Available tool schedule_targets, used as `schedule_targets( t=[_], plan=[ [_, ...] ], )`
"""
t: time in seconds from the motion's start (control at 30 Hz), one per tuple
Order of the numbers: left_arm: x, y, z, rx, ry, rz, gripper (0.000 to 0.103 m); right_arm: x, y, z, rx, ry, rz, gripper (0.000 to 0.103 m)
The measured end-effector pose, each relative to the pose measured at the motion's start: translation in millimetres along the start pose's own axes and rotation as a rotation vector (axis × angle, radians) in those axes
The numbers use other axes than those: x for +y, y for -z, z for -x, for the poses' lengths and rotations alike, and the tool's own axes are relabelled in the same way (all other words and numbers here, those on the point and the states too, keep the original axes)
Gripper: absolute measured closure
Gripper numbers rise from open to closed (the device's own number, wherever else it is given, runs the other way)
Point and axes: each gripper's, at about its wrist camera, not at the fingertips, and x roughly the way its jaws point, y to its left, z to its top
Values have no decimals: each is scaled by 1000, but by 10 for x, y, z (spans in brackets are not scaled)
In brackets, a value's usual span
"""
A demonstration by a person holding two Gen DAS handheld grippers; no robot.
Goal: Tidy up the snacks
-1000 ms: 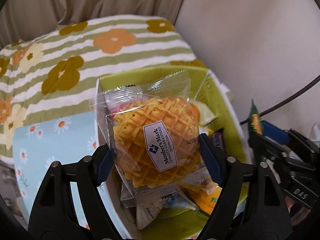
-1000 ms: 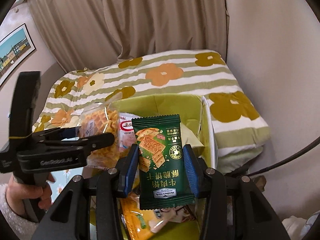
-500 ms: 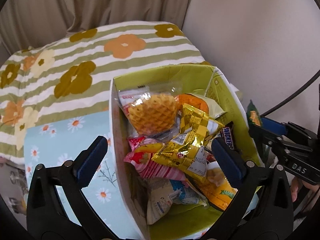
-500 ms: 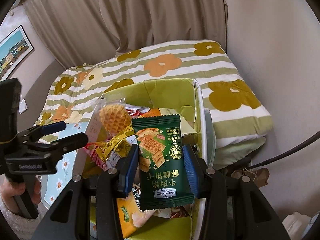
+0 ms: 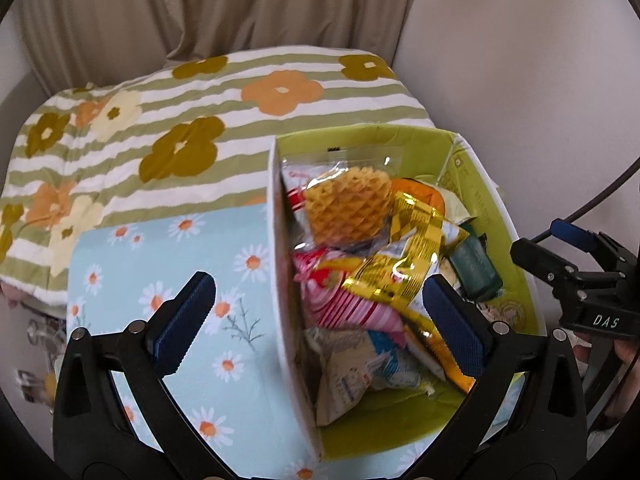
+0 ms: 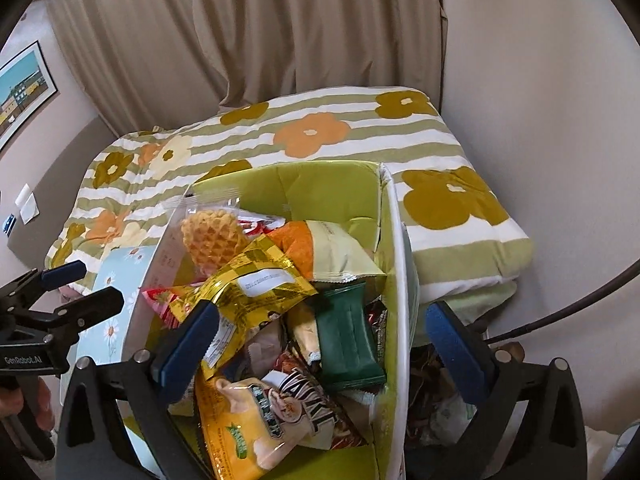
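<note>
1. Legible writing: "DAS" is printed on the right tool's body in the left wrist view; "GenRobot.AI" is printed on the left tool's body in the right wrist view. Print on the snack packets is too blurred to read.
2. Left tool: jaws wide, nothing between the pads. A second ago it held the clear-wrapped waffle packet; the jaws have just been opening, and the packet now lies at the far end of the box, against its left wall.
3. Right tool: jaws wide, empty, having just been opening. The green biscuit packet, gripped half a second ago, now lies among the snacks near the box's right wall.
4. A gold foil packet rests across the middle of the pile.
5. Both tools point steeply down at the box from above its near end. The box stands on the bed, on its flower-patterned cover.
6. A hand grips the left tool's handle.
</note>
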Motion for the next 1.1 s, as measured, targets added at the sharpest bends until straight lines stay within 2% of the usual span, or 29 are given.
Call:
schedule_targets(
  t=[0.23,0.43,0.63,0.73,0.97,1.1],
  plan=[
    [200,147,423,-83,12,21,1,318,50,404,-79,4,32,0],
    [356,388,1065,-193,4,11,0,687,163,983,-181,28,40,0],
    [589,884,1794,-316,-3,45,1,1157,490,1540,-272,43,77,0],
    [666,1133,2062,-351,-34,44,1,1390,736,1783,-307,50,92,0],
    [857,1638,2503,-410,-80,57,0,1710,1168,2053,-368,83,111,0],
    [952,1816,2650,-445,-78,71,1,1822,1322,2149,-415,92,98,0]
  ],
)
